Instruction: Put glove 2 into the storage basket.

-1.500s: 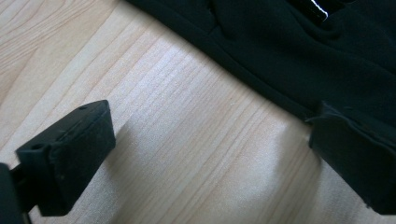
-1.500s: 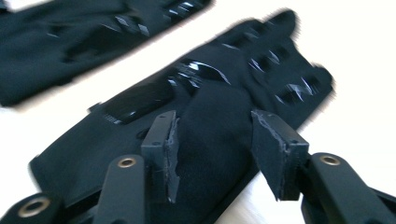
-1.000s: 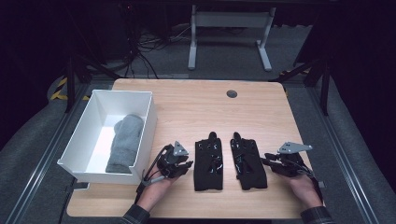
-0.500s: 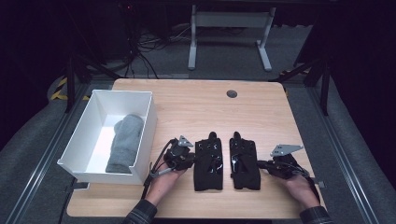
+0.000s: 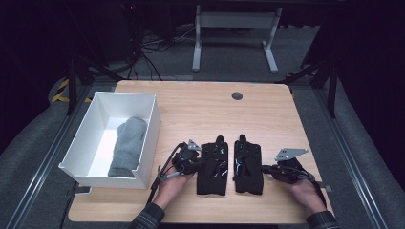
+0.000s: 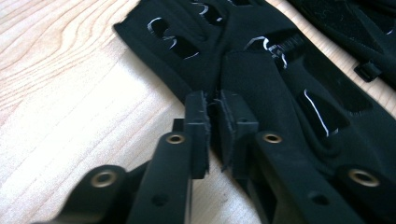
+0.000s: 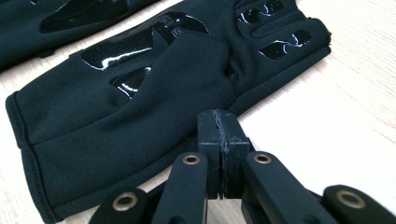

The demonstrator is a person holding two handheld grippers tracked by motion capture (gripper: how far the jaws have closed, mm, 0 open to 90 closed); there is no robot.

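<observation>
At 9 o'clock on the bench (image 5: 200, 102) a white bin (image 5: 152, 119) holds a grey sock (image 5: 128, 145). At 6 o'clock two black gloves lie flat, just apart. The left tongs (image 6: 214, 116) pinch the edge of the left glove (image 5: 213, 167). The right tongs (image 7: 222, 135) are pressed together on nothing, just beside the right glove (image 5: 248, 164).

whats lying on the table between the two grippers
In the high view, two black gloves, the left glove and right glove, lie side by side between the left gripper and right gripper.
</observation>
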